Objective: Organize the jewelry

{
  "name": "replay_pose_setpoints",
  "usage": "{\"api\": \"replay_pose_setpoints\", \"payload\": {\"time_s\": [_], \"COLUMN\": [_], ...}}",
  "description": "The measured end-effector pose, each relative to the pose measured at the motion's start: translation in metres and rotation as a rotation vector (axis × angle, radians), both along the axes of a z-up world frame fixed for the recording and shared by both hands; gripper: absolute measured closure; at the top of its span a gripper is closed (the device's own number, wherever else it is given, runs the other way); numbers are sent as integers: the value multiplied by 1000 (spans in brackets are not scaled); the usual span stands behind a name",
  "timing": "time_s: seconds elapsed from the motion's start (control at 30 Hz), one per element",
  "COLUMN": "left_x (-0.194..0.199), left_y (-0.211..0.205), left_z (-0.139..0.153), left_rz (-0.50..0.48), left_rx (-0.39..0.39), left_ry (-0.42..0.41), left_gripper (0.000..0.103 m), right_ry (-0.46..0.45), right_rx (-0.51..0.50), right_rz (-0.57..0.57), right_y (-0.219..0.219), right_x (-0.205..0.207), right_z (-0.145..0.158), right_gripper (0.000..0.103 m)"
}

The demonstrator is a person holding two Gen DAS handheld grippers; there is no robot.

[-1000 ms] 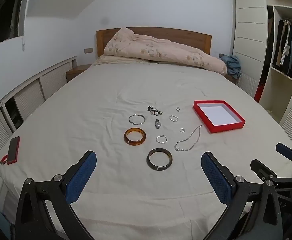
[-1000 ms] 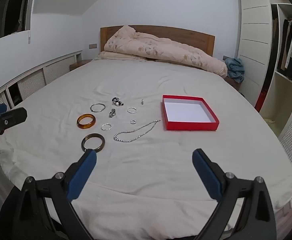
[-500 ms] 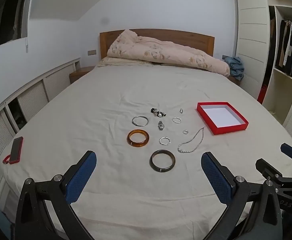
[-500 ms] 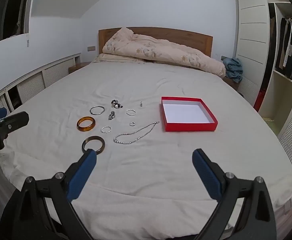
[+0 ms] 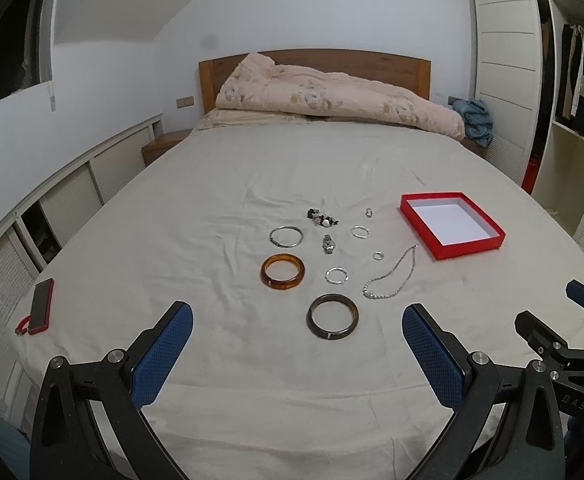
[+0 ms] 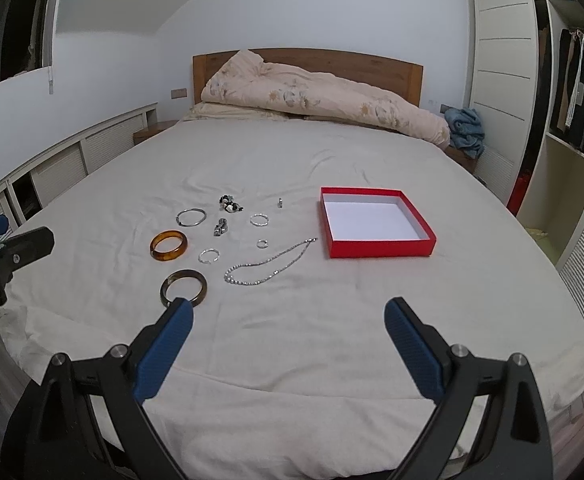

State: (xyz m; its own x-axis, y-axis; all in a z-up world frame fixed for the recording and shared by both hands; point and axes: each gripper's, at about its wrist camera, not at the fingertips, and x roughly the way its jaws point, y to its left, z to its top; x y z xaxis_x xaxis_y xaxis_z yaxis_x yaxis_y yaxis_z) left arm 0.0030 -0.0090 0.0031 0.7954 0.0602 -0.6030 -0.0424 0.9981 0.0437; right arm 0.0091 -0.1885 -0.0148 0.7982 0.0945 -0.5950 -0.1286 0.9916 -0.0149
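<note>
Jewelry lies spread on the bed sheet: a dark bangle (image 5: 332, 316) (image 6: 183, 287), an amber bangle (image 5: 283, 271) (image 6: 168, 245), a thin silver bangle (image 5: 286, 236) (image 6: 191, 216), a bead necklace (image 5: 392, 276) (image 6: 270, 263), several small rings and a dark bead cluster (image 5: 323, 217). An empty red box (image 5: 468, 248) (image 6: 380, 249) sits right of them. My left gripper (image 5: 297, 318) is open and empty, short of the dark bangle. My right gripper (image 6: 289, 312) is open and empty, short of the necklace.
A red-cased phone (image 5: 41, 305) lies near the bed's left edge. A rolled duvet (image 5: 332, 96) lies at the headboard. Low cabinets run along the left wall; a wardrobe (image 6: 572, 120) stands at right. The right gripper shows at the left wrist view's right edge (image 5: 552, 340).
Both views have shifted slightly; the jewelry sits a little lower and nearer in the left wrist view. Both grippers stay open and nothing on the bed has moved.
</note>
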Motion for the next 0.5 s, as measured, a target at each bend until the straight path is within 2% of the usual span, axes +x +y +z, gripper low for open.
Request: {"api": "replay_pose_setpoints", "payload": {"time_s": [0.5], "left_x": [7], "left_y": [-2], "left_z": [-2], "left_rz": [4], "left_rx": [27], "left_ry": [-11], "left_gripper": [0], "right_ry": [24], "right_rx": [-22], "right_rz": [-13], "right_y": [4], "right_x": [5], "right_z": [-4], "right_gripper": [6]}}
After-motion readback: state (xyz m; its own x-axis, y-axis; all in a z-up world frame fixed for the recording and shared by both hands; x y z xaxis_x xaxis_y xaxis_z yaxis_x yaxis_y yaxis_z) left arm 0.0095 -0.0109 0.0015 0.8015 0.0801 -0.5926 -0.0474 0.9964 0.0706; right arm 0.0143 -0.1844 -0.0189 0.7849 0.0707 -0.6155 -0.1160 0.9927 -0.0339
